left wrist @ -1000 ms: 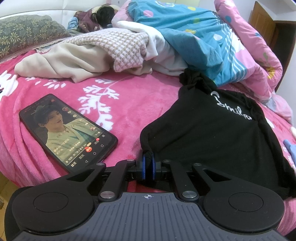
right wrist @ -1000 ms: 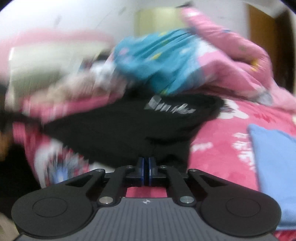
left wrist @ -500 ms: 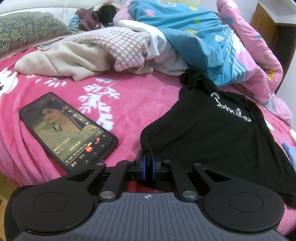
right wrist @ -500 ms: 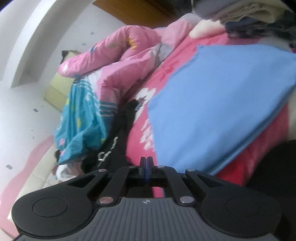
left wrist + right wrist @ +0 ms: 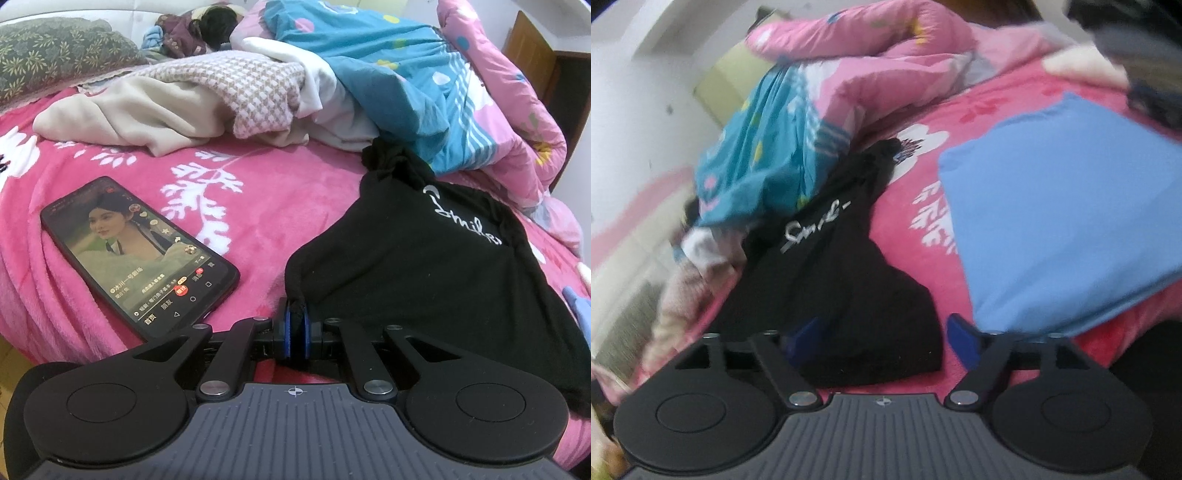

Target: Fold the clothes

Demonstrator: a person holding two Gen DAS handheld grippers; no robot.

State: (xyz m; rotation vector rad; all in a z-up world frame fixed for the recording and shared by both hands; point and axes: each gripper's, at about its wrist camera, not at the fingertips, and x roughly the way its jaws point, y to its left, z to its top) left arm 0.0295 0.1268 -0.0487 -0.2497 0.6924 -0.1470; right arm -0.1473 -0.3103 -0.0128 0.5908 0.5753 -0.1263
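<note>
The bed, spread with a pink fleece blanket with white leaf prints, looks the same in the left wrist view as a second ago, with the rumpled blue and pink quilt and the heap of beige and checked clothes at its far side unmoved. The right wrist view has changed most: a second ago it was a blurred, level look across the bed, half a second ago it was rolled hard to one side, and now it sits less tilted, with the folded light-blue cloth on the right and the quilt at upper left. The black shirt with white script lies spread on the blanket near the bed's front edge, just below the quilt, where it was before. The phone lies to its left in the same spot, though its lit screen shows a different picture. The left gripper stays clamped on the shirt's near left corner, a pinch of black cloth between its blue pads. The right gripper, shut half a second ago, has just been opening and now stands wide apart, the shirt's near edge lying between its blue fingers without being pressed.
</note>
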